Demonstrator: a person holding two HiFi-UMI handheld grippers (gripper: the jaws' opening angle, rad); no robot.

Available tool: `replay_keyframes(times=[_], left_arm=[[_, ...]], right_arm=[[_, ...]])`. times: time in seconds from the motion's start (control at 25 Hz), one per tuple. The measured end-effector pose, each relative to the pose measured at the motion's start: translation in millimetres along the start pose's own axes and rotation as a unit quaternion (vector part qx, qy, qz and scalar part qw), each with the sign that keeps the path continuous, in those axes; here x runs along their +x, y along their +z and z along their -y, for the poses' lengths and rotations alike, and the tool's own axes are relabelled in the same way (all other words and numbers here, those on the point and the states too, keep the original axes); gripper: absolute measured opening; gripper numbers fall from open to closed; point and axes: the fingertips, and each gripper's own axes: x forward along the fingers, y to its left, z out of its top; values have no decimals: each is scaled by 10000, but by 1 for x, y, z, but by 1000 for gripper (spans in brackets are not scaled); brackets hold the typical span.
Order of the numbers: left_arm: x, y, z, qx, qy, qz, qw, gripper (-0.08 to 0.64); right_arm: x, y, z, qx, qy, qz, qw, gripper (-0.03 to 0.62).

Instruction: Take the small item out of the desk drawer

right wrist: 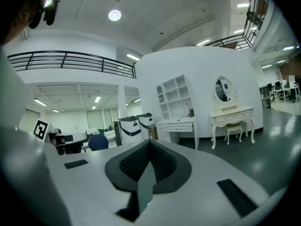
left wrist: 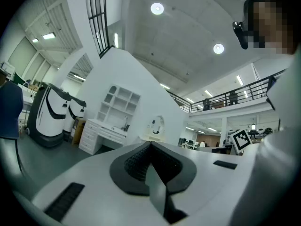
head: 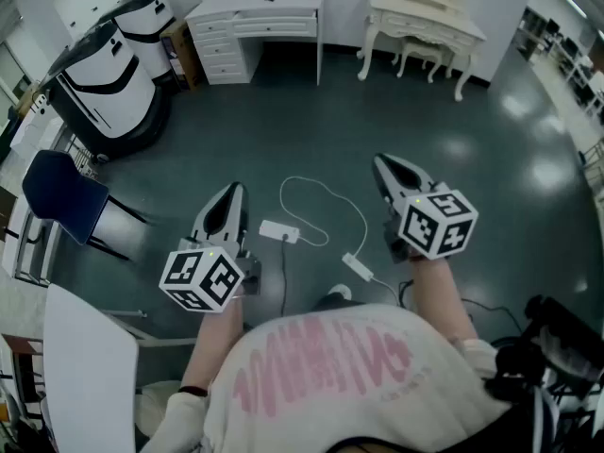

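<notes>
Left gripper [head: 229, 194] jaws pinched together, holding nothing | right gripper [head: 384, 166] same | white desk [head: 269, 12] well away, drawers closed, small item unseen, probably inside | risk: tripping over power strip [head: 278, 231] cord walking over

The head view looks steeply down from above; both gripper views face forward, all sharing the distant white wooden desk with drawers [head: 255, 26].

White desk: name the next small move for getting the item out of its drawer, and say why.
The left claw and right claw are shut and empty, and the white desk stands far off across the floor. So the best move is probably to step forward toward it first.
</notes>
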Motion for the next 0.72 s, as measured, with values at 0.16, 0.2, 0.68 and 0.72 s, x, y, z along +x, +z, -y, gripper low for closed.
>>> replay_keyframes(times=[0.16, 0.2, 0.68, 0.72], left_arm=[[3, -9, 8, -27, -55, -70, 10000, 28], [5, -10, 8, -27, -66, -81, 9999, 29], [116, -4, -19, -308, -59, 307, 9990, 28], [129, -2, -21, -272, -18, 351, 9990, 28]], right_arm=[[-5, -4, 8, 31, -62, -4, 10000, 17], [-6, -3, 10, 40, -71, 12, 10000, 17], [59, 11, 126, 252, -76, 17, 9997, 17], [68, 15, 140, 227, -67, -17, 9997, 17]])
